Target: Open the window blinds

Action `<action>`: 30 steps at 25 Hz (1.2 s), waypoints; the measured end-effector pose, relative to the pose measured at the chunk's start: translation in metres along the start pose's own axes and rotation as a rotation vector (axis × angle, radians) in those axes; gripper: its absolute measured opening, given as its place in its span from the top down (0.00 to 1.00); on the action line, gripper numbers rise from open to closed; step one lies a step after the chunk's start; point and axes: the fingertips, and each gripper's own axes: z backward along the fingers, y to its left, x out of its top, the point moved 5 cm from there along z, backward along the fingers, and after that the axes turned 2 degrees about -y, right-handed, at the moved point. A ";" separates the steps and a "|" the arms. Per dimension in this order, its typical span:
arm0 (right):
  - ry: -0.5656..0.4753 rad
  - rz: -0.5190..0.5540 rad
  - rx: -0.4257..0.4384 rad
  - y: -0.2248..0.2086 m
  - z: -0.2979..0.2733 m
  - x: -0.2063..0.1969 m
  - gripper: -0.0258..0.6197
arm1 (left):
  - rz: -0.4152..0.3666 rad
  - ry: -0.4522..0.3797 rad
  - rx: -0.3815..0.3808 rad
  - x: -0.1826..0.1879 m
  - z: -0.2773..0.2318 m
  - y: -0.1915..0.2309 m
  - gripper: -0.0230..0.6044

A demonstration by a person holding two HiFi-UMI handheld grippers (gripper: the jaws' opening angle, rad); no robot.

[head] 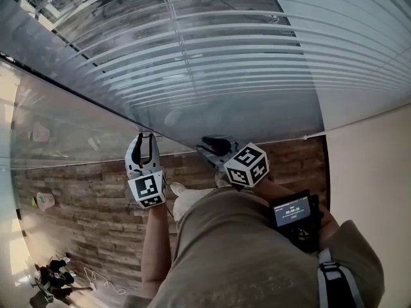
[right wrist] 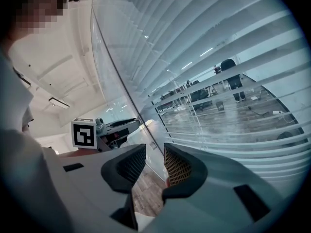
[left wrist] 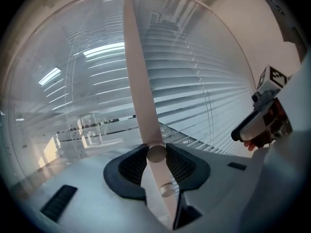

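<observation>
The window blinds point(head: 244, 56) hang in front of a glass wall, their white slats point(right wrist: 218, 57) tilted so that an office shows between them. A pale tilt wand point(left wrist: 141, 91) comes down from the top of the blinds. My left gripper point(left wrist: 156, 155) is shut on the wand's lower end, with a pad on either side of it. In the head view the left gripper point(head: 144, 140) points at the blinds' lower edge. My right gripper point(right wrist: 154, 166) stands open with nothing between its pads, just right of the left one point(head: 215, 146), close to the slats.
The blinds' bottom rail point(head: 308, 135) ends by a plain wall point(head: 372, 165) on the right. Below lies wood flooring point(head: 90, 210), with cables and small items point(head: 58, 278) at the lower left. A device with a lit screen point(head: 292, 212) hangs at the person's waist.
</observation>
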 end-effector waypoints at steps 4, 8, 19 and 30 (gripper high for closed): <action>-0.004 0.000 -0.001 -0.001 0.000 0.001 0.79 | 0.074 -0.011 -0.009 0.000 -0.001 0.001 0.75; -0.003 -0.008 -0.004 -0.002 0.000 0.003 0.79 | 0.436 -0.071 -0.073 -0.007 0.000 0.013 0.69; 0.004 -0.015 0.001 0.000 0.001 0.002 0.79 | 0.891 -0.152 -0.145 -0.011 0.001 0.023 0.76; 0.010 -0.003 0.012 0.007 0.002 -0.008 0.79 | 0.569 -0.099 -0.097 -0.008 0.011 0.014 0.76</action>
